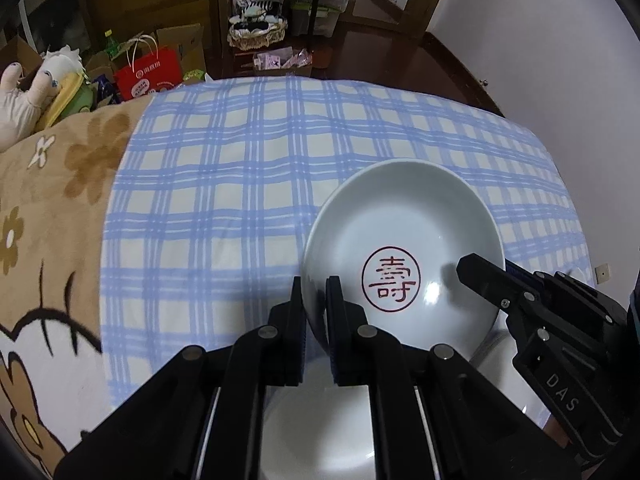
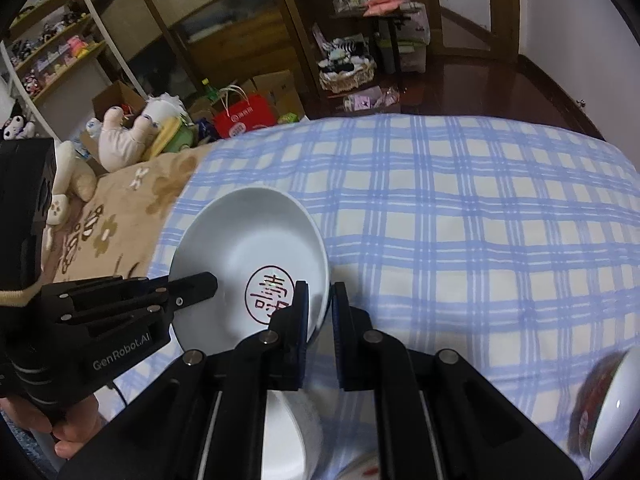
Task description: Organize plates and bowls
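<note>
A white plate (image 1: 400,216) with a red round seal mark is held tilted above the blue checked cloth (image 1: 224,168). My left gripper (image 1: 316,300) is shut on its left rim. My right gripper (image 2: 320,304) is shut on its right rim; the same plate shows in the right wrist view (image 2: 248,232). The right gripper's finger (image 1: 484,276) reaches over the plate from the right. The left gripper's finger (image 2: 192,284) reaches in from the left. Another white dish (image 1: 316,424) lies below, under my fingers. A red-patterned bowl (image 2: 604,400) lies at the right edge.
A beige flowered blanket (image 1: 52,208) covers the bed to the left of the cloth. Plush toys (image 2: 132,132), a red paper bag (image 2: 244,120) and boxes stand beyond the bed. Shelves and a dark wooden floor (image 2: 480,84) lie behind.
</note>
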Available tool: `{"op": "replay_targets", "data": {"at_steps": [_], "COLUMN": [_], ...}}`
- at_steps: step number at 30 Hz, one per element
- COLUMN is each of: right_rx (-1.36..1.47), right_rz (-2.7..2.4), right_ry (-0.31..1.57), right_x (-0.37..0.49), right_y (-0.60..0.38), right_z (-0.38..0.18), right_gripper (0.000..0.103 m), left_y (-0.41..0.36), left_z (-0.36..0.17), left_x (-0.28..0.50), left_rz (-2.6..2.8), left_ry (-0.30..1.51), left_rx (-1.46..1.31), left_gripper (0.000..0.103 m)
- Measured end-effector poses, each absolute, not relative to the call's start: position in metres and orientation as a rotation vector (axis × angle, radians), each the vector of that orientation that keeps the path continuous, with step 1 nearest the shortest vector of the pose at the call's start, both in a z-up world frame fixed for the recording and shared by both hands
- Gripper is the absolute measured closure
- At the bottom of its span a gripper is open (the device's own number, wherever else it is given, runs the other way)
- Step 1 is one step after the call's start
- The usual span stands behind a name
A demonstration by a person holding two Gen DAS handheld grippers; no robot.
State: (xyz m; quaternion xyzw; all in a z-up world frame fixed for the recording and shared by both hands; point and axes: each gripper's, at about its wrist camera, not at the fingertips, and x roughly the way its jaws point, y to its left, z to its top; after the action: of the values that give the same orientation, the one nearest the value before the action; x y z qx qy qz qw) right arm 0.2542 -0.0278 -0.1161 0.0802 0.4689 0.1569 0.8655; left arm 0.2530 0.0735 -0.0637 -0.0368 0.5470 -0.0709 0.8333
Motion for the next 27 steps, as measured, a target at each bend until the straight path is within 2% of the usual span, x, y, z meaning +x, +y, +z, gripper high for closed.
{"op": "replay_targets", "data": {"at_steps": [12, 27], "right_rx": [0.167, 0.146], "right_rz": [0.348, 0.343], "right_ry": [0.948, 0.985], "right_x": [0.198, 0.152], "right_y": [-0.024, -0.022], "right_z": [-0.092, -0.106], "right_gripper": [0.091, 0.091], "left_y": [0.075, 0.071], "left_z": [-0.036, -0.052], "left_x": [0.197, 0.149], "left_rz": [-0.14, -0.138], "left_ry": [1.143, 1.185], "left_rx": [-0.076, -0.049], "left_gripper": [0.094, 0.093]}}
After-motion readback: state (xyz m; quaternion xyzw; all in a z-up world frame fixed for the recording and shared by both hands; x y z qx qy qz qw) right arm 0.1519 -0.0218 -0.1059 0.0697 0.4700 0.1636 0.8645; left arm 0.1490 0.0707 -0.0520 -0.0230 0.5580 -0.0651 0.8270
